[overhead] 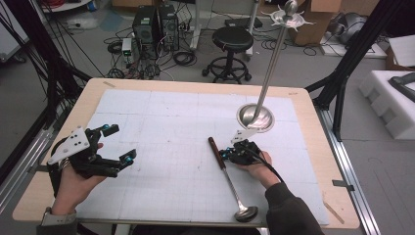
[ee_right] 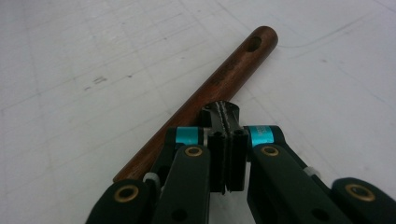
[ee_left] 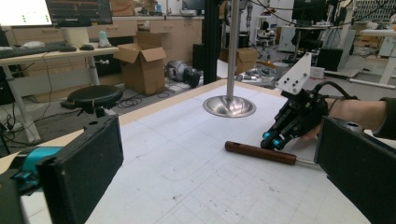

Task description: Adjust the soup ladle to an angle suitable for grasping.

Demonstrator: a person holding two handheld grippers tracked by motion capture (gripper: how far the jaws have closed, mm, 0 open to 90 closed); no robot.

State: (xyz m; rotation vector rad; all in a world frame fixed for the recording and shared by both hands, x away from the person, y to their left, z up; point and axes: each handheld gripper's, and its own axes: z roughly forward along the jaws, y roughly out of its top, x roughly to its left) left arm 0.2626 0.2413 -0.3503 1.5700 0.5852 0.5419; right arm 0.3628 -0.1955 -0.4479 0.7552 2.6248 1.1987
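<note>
- The ladle lies flat on the white gridded mat of the table, bowl at the near edge, wooden handle pointing to the far edge.
- The right gripper has its jaws clenched together with nothing between them, tips just beside the handle.
- The left gripper is near the left edge, well apart from the ladle, jaws released wide.
- A metal stand rises behind the ladle.

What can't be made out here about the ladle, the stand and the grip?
- Ladle bowl: in the left gripper view, hidden behind the left gripper's own jaw.
- Contact: in the right gripper view, the right gripper's shut jaws cover the spot where they meet the handle; touching or just above, unclear.
- Stand top: cut off by the upper edge in the left gripper view.
</note>
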